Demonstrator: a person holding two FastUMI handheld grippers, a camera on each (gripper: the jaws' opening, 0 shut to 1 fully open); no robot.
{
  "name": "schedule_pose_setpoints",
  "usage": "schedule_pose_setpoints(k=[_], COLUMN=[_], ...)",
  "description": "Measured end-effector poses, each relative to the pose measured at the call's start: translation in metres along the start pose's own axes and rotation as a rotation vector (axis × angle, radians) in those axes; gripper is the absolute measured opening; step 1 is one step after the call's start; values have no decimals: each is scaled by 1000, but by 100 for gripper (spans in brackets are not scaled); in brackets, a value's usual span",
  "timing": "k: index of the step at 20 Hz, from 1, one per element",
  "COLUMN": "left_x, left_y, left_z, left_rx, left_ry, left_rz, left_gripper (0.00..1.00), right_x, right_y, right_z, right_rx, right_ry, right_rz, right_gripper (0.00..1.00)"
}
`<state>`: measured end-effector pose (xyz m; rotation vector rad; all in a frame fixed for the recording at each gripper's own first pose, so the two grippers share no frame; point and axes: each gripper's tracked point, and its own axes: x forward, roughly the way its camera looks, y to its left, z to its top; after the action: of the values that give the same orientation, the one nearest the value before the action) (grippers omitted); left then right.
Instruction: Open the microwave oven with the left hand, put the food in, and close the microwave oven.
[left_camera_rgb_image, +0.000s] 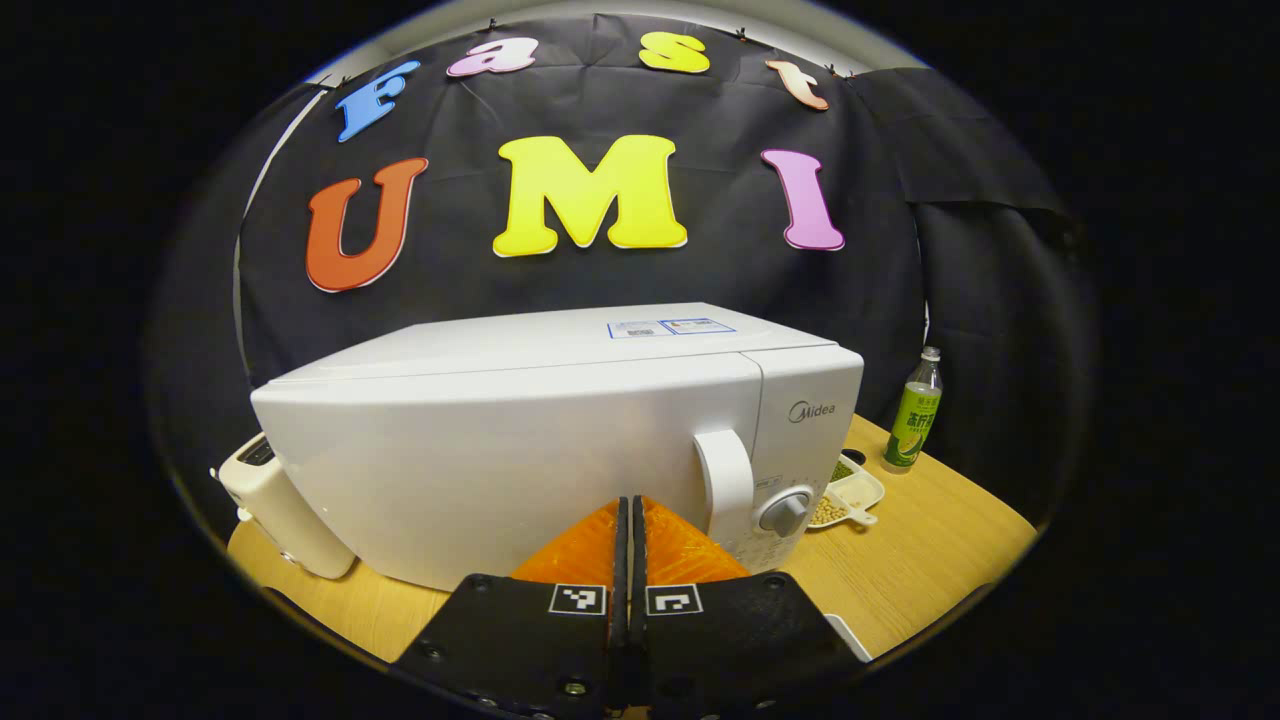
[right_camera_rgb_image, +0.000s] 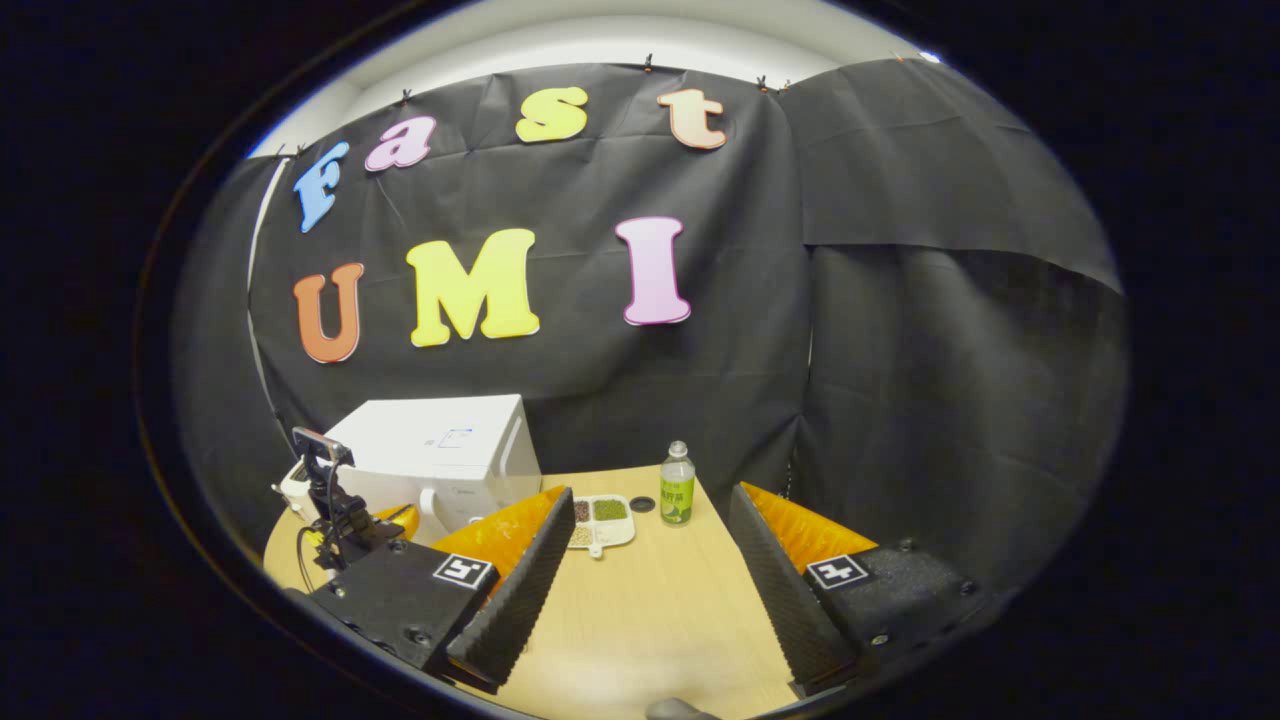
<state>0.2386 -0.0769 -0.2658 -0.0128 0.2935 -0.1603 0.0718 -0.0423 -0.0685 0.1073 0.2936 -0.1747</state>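
Left tongs (left_camera_rgb_image: 630, 520) pressed together, just before closed microwave (left_camera_rgb_image: 560, 440) door, handle (left_camera_rgb_image: 728, 485) right; right tongs (right_camera_rgb_image: 650, 540) apart.

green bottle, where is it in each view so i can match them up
Left gripper view: the green bottle stands at the right, on the wooden table past the microwave and the divided food tray.
Right gripper view: it stands near the middle, at the table's far edge, right of the tray.
Shared landmark: the white microwave.
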Motion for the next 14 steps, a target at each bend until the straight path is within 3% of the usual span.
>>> schedule_pose_setpoints(k=[1,2,4,10,14], left_x=[-7,-13,-28,-82,-117], left_y=[8,6,6,13,19], left_z=[2,-1,3,32,55], left_rx=[6,9,17,44,-2], left_ry=[9,22,16,-24,-53], left_rz=[23,13,-13,-26,-39], left_gripper=[1,10,98,96,96], right_x=[0,1,-1,-4,-12], right_y=[4,7,14,34,39], right_z=[0,0,3,6,7], right_rx=[-5,-13,-25,-32,-52], right_ry=[-4,-9,-25,-56,-80], right_rz=[5,7,18,58,67], right_gripper=[99,99,99,99,99])
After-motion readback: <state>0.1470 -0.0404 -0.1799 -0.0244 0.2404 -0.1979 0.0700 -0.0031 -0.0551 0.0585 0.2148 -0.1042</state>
